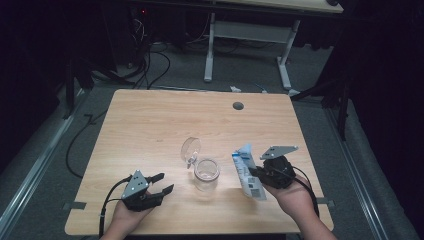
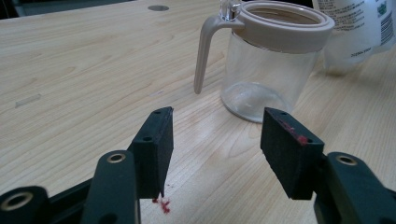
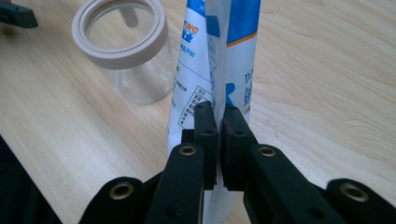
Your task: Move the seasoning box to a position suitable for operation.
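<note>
A clear glass jar [image 1: 206, 174] with a beige rim and handle stands near the table's front middle, its clear lid [image 1: 190, 148] flipped open behind it. The jar [image 2: 268, 60] looks empty. My right gripper [image 1: 256, 173] is shut on a white and blue pouch [image 1: 248, 171], held upright just right of the jar; its jaws pinch the pouch [image 3: 219, 70] flat, with the jar [image 3: 123, 51] beyond to the left. My left gripper [image 1: 161, 183] rests at the front left, open, nothing between its fingers [image 2: 156, 144], pointing toward the jar.
The light wooden table [image 1: 150, 120] has a round cable hole [image 1: 238, 105] near its far edge. Red specks [image 2: 162, 205] mark the wood under the left gripper. Beyond the table are floor cables [image 1: 150, 65] and the legs of another desk [image 1: 285, 65].
</note>
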Available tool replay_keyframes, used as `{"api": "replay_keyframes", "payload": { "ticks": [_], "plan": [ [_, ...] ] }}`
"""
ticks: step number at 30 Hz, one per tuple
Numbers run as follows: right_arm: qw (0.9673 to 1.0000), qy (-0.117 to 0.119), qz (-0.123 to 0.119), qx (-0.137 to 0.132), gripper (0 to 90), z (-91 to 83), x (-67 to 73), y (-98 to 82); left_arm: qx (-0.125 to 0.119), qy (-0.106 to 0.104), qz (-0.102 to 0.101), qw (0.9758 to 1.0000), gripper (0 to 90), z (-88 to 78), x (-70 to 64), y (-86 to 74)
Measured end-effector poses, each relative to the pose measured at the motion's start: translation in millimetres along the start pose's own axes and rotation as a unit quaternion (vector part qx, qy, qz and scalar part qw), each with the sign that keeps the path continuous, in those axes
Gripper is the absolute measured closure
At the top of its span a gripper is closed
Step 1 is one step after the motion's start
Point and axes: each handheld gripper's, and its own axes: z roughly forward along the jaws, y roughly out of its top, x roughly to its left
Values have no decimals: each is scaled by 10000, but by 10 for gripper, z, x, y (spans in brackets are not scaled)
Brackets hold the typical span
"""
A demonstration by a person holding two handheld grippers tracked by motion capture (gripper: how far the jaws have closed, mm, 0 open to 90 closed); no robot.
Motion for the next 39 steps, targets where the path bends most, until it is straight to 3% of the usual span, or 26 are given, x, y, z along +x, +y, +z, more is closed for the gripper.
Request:
{"api": "replay_keyframes", "payload": {
  "ticks": [8, 28, 39],
  "plan": [
    [9992, 62, -180, 348, 876, 28, 42, 52, 25, -43, 31, 10000, 435, 7, -25, 1],
    [9955, 55, -404, 856, 886, 30, 88, 190, 28, -101, 34, 9999, 435, 7, -38, 2],
    [9904, 158, -610, 1229, 890, -10, 164, 325, 27, -346, 130, 9993, 429, 41, -158, 29]
  ]
}}
